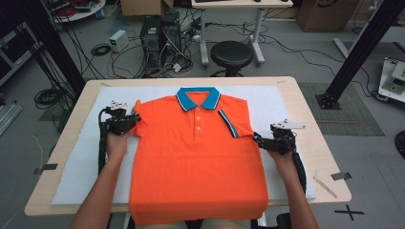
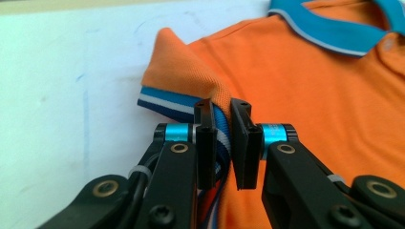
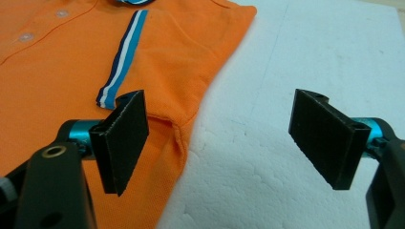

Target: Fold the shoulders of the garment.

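Left tool [image 2: 220, 143] pinches shirt [image 1: 198, 152] sleeve cuff [image 2: 165, 102]; right tool [image 3: 224, 138] gapes beside hem.

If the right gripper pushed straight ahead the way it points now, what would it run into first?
Probably the orange polo shirt: the right gripper, jaws open, straddles its side edge over the white sheet. Depth is hard to judge.

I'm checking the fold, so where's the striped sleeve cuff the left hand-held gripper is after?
In the left gripper view the striped sleeve cuff sits pinched between the jaws of the left hand-held gripper, at the orange polo shirt's left edge on the white sheet.
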`<state>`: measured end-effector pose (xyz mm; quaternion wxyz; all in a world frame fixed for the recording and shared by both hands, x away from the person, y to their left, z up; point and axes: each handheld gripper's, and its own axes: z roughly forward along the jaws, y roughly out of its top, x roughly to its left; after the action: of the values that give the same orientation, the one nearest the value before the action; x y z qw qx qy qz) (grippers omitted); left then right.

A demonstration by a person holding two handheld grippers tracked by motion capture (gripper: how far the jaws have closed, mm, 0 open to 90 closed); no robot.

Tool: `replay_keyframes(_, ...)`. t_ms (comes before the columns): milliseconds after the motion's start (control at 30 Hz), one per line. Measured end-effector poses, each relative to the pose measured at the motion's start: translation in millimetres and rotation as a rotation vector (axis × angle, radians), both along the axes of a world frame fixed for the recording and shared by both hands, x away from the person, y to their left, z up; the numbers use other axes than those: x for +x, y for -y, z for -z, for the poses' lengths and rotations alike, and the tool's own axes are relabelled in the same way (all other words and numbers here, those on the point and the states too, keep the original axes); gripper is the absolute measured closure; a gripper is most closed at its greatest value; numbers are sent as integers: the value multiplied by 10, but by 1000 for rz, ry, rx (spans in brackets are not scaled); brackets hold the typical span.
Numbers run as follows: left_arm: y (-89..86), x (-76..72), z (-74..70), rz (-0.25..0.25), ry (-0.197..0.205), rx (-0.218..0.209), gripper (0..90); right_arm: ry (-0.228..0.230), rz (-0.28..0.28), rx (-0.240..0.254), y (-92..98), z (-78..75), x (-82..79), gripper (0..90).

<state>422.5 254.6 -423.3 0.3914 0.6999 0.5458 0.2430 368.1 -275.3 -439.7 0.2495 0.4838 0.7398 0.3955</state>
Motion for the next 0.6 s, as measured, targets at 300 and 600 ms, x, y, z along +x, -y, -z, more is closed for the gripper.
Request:
replay_keyframes(300, 284, 116, -20, 80, -33, 43, 807, 0, 5, 5, 37, 6, -11, 215)
replay_keyframes(600, 336, 128, -28, 119, -25, -20, 739, 1, 5, 3, 35, 3, -26, 215)
